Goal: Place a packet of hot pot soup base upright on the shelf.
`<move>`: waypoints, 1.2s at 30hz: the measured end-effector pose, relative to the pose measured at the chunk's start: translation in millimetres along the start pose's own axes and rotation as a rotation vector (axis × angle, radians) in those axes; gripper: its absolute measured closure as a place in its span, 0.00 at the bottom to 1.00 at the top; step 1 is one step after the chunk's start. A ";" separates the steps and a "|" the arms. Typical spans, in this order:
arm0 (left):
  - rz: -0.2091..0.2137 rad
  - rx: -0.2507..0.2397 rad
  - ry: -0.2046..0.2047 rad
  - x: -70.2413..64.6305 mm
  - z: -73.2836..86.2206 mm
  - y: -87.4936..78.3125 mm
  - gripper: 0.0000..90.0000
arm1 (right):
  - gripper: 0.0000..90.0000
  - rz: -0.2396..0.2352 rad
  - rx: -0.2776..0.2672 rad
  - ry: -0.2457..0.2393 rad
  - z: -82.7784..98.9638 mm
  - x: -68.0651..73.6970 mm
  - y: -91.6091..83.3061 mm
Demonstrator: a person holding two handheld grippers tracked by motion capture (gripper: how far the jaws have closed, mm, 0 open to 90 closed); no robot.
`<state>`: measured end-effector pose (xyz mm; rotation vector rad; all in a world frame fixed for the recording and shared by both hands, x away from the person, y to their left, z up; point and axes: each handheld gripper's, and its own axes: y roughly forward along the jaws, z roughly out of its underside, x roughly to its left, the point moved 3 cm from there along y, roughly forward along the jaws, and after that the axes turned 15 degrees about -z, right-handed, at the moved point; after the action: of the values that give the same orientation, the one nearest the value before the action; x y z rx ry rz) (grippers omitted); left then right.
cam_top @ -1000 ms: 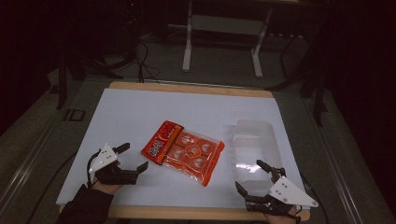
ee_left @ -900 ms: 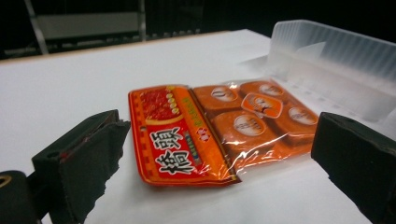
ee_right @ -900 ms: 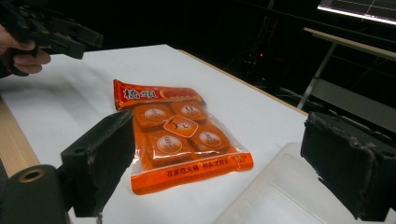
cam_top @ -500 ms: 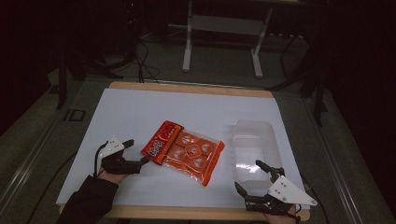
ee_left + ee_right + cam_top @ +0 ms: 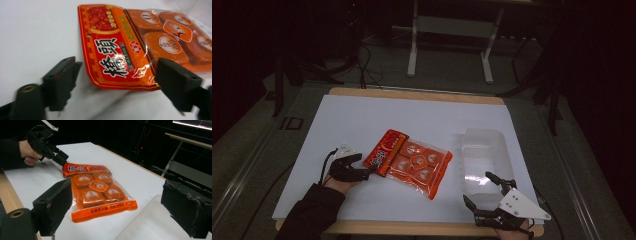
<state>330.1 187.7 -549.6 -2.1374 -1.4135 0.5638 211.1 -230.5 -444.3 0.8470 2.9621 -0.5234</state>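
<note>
An orange snack bag (image 5: pixel 409 162) with a red header lies flat mid-table, holding several round cakes. My left gripper (image 5: pixel 363 172) sits at its left end. In the left gripper view the header's edge (image 5: pixel 112 50) lies between the jaws of the left gripper (image 5: pixel 117 85), which have just been closing; the pads stand clear of the bag. My right gripper (image 5: pixel 478 188) rests open near the front edge, by a clear plastic tub (image 5: pixel 484 155). The right gripper view shows the bag (image 5: pixel 100 192) beyond the right gripper (image 5: pixel 120 207), and the left gripper (image 5: pixel 61 158) at the header.
The white table top (image 5: pixel 362 125) has a wooden rim, with dark floor all round. The tub (image 5: pixel 150 225) stands to the right of the bag. A metal stand (image 5: pixel 452 30) and cables lie on the floor behind the table.
My left gripper has slid right and a little down to the bag's header end, and its jaws have narrowed. The right gripper, bag and tub have not moved.
</note>
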 end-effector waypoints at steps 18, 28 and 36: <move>0.035 0.063 -0.039 -6.2 1.5 14.9 0.44 | 0.11 -0.004 0.004 -0.007 0.1 0.9 1.6; 0.002 0.038 0.005 -25.0 -6.5 24.6 0.64 | 0.11 -0.003 0.007 -0.006 0.6 0.1 1.5; 0.010 0.022 0.027 -33.2 -11.6 26.5 0.95 | 0.11 -0.001 0.010 -0.004 0.8 -0.2 1.6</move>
<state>343.6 146.1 -554.9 -2.1281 -1.3773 0.5501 212.1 -229.5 -445.5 0.8441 2.9590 -0.5395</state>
